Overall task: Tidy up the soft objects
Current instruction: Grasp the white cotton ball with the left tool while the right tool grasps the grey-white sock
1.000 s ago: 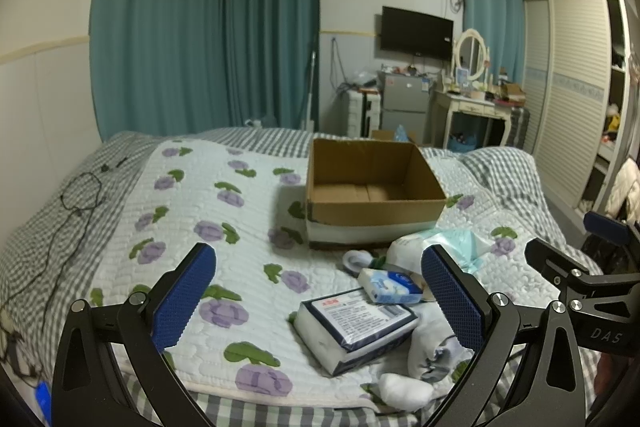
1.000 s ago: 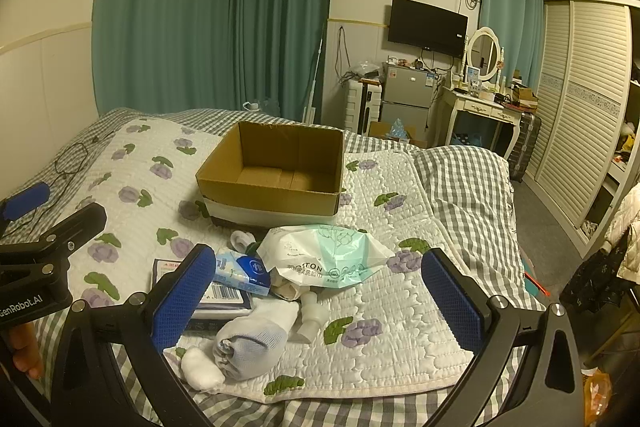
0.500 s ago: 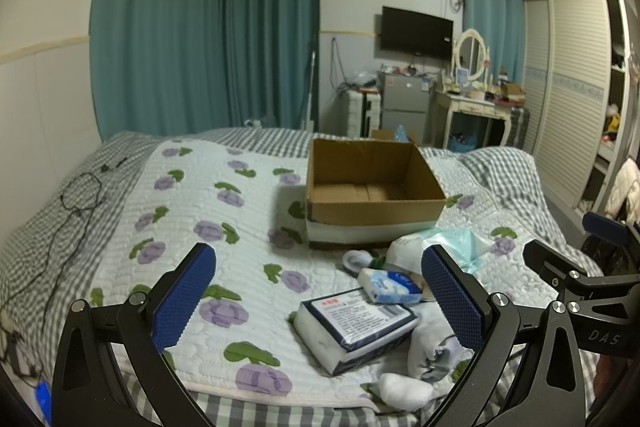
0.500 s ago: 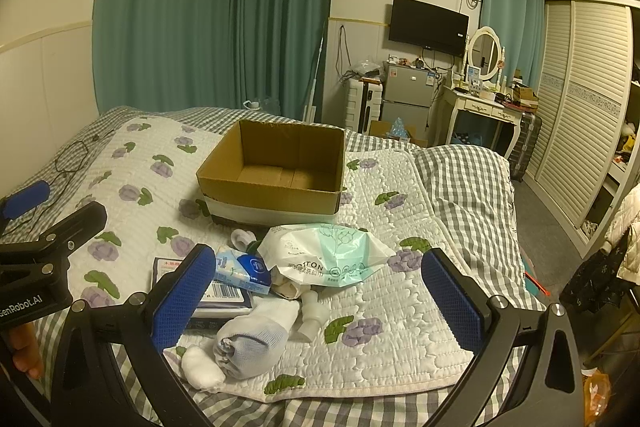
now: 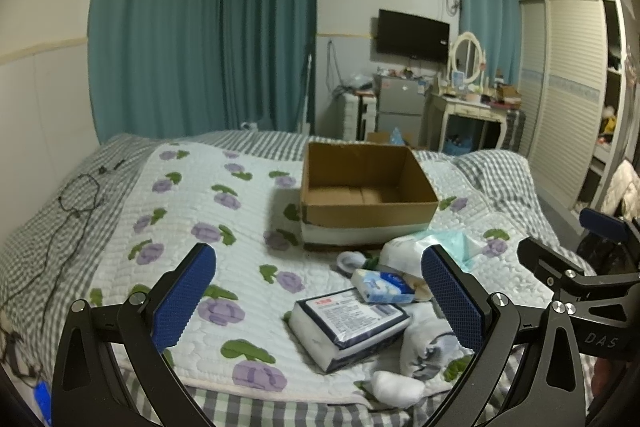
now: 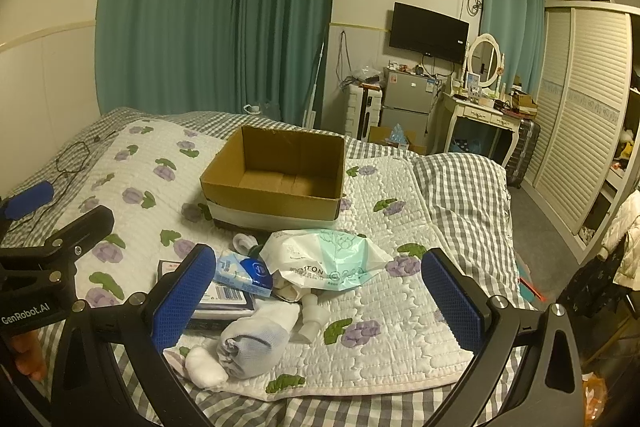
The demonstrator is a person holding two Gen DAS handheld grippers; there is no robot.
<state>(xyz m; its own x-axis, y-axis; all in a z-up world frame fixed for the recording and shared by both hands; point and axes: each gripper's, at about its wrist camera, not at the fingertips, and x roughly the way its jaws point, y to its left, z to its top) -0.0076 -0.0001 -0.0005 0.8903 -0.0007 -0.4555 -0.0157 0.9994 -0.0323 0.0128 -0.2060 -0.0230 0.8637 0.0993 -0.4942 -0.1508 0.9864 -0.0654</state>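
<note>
An open empty cardboard box (image 6: 276,179) sits on the flowered quilt, also in the left wrist view (image 5: 366,193). In front of it lies a pile: a mint-and-white plastic pack (image 6: 328,259), a blue tissue packet (image 6: 242,275), a flat wrapped pack (image 5: 348,323), a rolled grey-white sock (image 6: 256,339), a small white ball (image 6: 205,367) and a small white bottle (image 6: 310,315). My left gripper (image 5: 316,301) is open and empty, held above the near bed edge. My right gripper (image 6: 316,301) is open and empty above the pile.
A black cable (image 5: 76,203) lies on the checked sheet at the left. A checked pillow (image 6: 460,187) lies at the right. A dressing table (image 6: 480,115), small fridge (image 6: 404,103) and wardrobe (image 6: 580,107) stand beyond the bed.
</note>
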